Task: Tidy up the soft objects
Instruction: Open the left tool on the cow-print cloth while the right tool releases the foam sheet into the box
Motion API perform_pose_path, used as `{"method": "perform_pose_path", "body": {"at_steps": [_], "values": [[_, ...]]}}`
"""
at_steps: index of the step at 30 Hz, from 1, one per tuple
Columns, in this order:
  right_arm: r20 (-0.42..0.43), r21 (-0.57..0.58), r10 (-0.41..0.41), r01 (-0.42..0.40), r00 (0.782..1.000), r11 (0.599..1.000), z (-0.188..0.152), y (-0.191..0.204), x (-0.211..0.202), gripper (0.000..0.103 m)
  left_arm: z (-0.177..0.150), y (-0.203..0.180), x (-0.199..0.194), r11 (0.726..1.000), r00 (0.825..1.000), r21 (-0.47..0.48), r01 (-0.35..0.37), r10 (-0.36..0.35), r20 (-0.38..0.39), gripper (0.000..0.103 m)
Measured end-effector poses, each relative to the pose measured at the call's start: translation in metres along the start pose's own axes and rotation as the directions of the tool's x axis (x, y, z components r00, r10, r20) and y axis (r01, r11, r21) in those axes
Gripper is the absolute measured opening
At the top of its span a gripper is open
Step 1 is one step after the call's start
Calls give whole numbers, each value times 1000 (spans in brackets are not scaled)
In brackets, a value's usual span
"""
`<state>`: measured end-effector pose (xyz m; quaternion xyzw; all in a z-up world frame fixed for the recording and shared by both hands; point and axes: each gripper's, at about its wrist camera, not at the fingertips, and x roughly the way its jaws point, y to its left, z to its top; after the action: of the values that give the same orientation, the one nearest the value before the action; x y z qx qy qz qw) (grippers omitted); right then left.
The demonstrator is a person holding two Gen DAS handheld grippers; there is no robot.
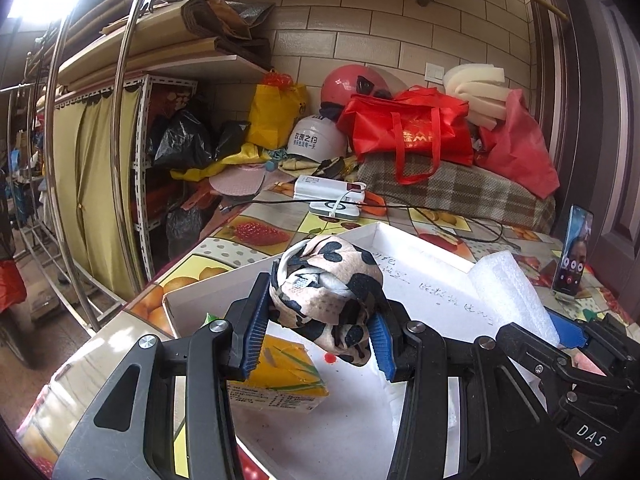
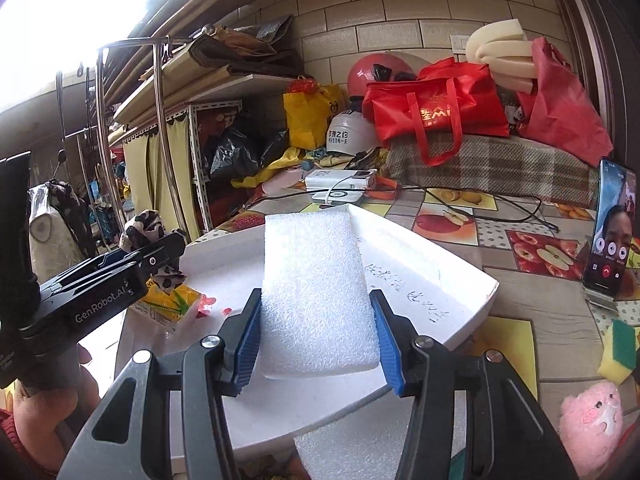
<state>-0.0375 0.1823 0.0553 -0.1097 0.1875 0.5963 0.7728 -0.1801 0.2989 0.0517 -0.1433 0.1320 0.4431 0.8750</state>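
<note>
My left gripper is shut on a bundled beige cloth with black spots, held above the white shallow box. My right gripper is shut on a white foam block, also over the white box. In the left wrist view the foam block and the right gripper sit at the right. In the right wrist view the left gripper with the spotted cloth is at the left. A yellow carton lies inside the box under the left gripper.
A phone stands on a holder at the table's right. A yellow-green sponge and a pink plush toy lie at the near right. Power banks with cables, helmets, red bags and a plaid cushion crowd the back. Metal shelves stand at the left.
</note>
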Motion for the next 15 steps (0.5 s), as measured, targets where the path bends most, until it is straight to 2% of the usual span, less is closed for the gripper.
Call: {"method": "perform_pose_path", "body": {"at_steps": [4, 7, 9, 14, 15], "values": [[-5, 15, -29, 29, 1000, 999, 1, -4, 1, 52, 1, -3, 4, 999, 1000, 21, -25, 26, -8, 48], [-30, 49, -39, 41, 999, 998, 3, -11, 7, 52, 0, -2, 3, 999, 999, 11, -40, 40, 1, 58], [-41, 68, -43, 46, 998, 997, 3, -14, 9, 52, 1, 0, 2, 999, 999, 2, -54, 54, 8, 75], [-82, 70, -51, 57, 995, 996, 4, -13, 20, 53, 1, 5, 2, 997, 997, -33, -77, 77, 14, 103], [-102, 64, -61, 68, 993, 996, 3, -11, 23, 65, 1, 8, 1, 996, 997, -42, -73, 74, 15, 103]]}}
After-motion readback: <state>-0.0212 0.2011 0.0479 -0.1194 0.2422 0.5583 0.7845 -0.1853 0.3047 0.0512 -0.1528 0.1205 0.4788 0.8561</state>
